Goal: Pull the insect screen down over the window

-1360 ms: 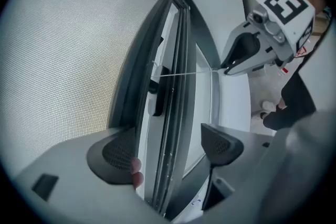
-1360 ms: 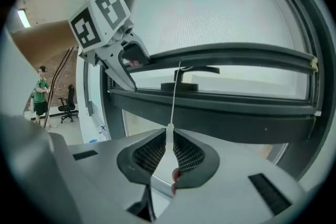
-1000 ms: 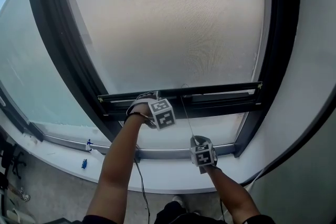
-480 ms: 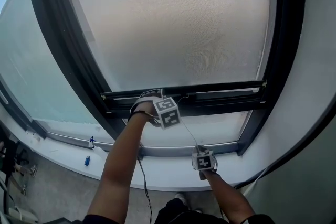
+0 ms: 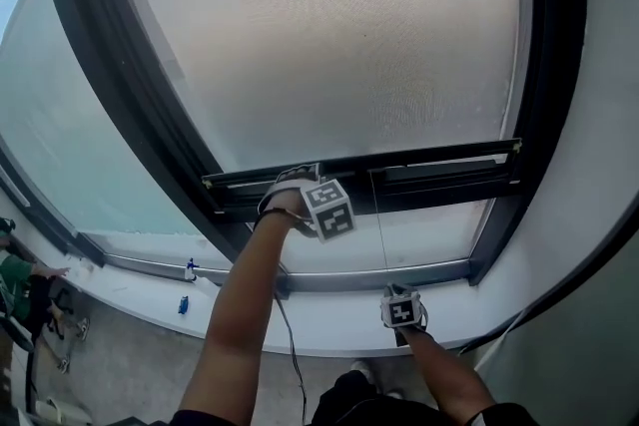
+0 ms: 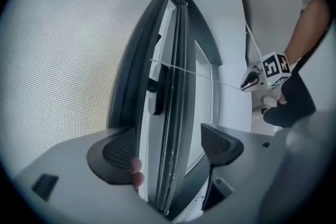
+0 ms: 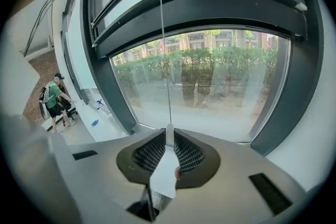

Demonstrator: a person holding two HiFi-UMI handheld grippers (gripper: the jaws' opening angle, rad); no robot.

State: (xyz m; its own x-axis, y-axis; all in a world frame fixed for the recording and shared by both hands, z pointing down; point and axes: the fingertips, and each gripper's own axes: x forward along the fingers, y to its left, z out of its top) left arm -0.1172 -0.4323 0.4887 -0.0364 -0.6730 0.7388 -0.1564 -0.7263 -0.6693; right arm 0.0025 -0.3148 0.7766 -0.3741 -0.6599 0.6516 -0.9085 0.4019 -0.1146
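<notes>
Starting at the left, we see the dark window frame [image 5: 130, 115] and, on the white sill [image 5: 140, 286], two small blue things [image 5: 184, 304] that are too small for us to read any label. The insect screen [image 5: 329, 45] covers the upper part of the opening. Its bottom bar [image 5: 439, 167] hangs well above the sill, so we judge the task as partly done, with a strip of bare glass left below. The left gripper [image 6: 170, 147] has its jaws apart, one on each side of the bar, and the pads do not seem to press on it. From the bar a thin pull cord [image 5: 380, 234] runs down to the right gripper [image 7: 168, 136], whose jaws are together, clamped on the white tab [image 7: 164, 176] at the end of the cord. To do this step well, we think the pull on the cord should go straight down, in line with the side tracks, and slowly, so that the bar remains level and does not jam on one side. The left gripper can guide the bar and should close on it only if the bar tilts. The grip on the tab must be firm, because a slipping cord may let the screen spring upward. For writing, we find only the black and white square patterns on the marker cubes [image 5: 329, 208]; no brand or word can be read.
</notes>
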